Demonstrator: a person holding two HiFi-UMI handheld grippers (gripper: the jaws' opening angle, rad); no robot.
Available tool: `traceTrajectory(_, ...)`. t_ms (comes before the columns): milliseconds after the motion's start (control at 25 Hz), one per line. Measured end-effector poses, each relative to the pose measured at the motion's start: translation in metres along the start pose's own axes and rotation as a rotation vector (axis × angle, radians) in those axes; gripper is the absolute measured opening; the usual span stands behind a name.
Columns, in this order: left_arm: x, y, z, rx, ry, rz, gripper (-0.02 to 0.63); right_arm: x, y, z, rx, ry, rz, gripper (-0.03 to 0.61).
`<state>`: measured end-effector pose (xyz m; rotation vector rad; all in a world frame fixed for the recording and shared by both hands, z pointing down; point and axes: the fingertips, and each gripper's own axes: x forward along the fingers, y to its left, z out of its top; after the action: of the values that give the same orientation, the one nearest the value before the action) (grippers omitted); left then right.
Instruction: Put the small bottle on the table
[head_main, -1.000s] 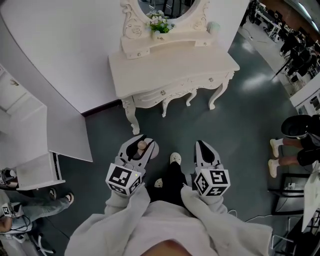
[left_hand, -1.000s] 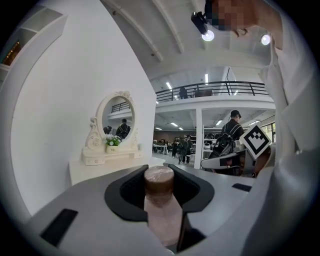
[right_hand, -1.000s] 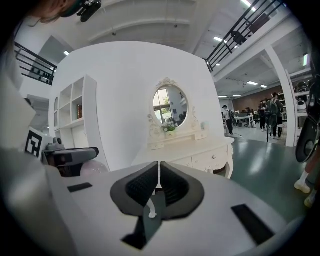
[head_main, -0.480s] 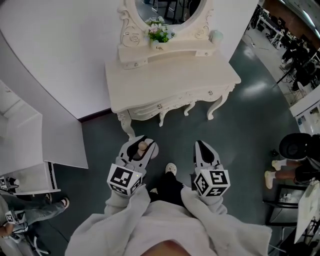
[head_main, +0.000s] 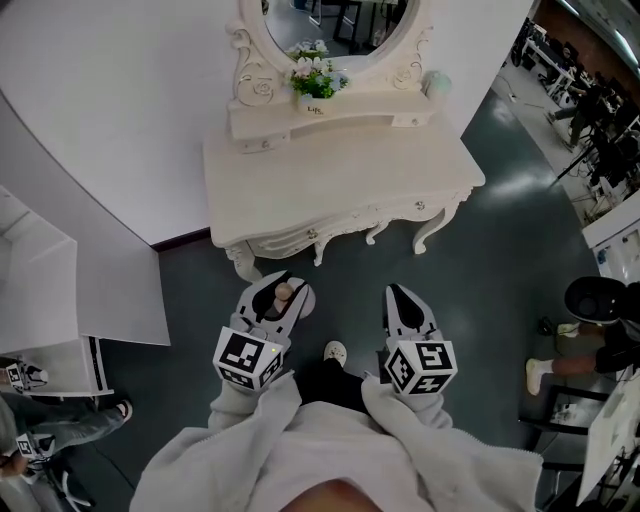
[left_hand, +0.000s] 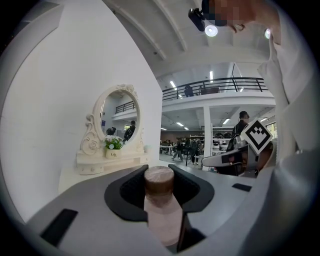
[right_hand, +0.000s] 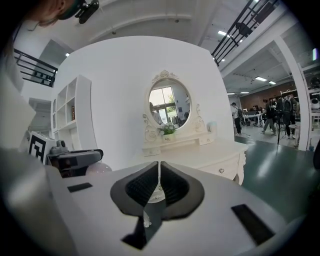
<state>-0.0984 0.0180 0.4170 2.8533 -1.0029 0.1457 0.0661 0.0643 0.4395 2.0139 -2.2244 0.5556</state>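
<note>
1 small bottle (left_hand: 160, 200) sits clamped in the left gripper (head_main: 281, 283); the right gripper (right_hand: 159, 174) is closed, apparently empty.

- The left gripper (head_main: 278, 296) held a small bottle (head_main: 284, 292) above the floor (head_main: 480, 260)
- The right gripper (head_main: 395, 296) hung beside it, jaws together
- A white table (head_main: 330, 190) stood just ahead

1. The hall is bright and evenly lit; ceiling lamps (right_hand: 260, 79) give the light from above.
2. The grey floor (head_main: 520, 180) carries a pale glare patch right of the table (head_main: 330, 190).
3. Both gripper views are fisheye: straight lines bend, and the corners are black.
4. In the left gripper view the small bottle (left_hand: 159, 200) stands very near the lens and looks slightly soft.
</note>
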Motion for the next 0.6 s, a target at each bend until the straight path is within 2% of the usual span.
traceTrajectory(600, 0.070, 0.016, 0.002, -0.024, 0.014, 0.051, 0.135, 0.059, -0.052, 0.021, 0.012, 0.019, 0.048, 0.037)
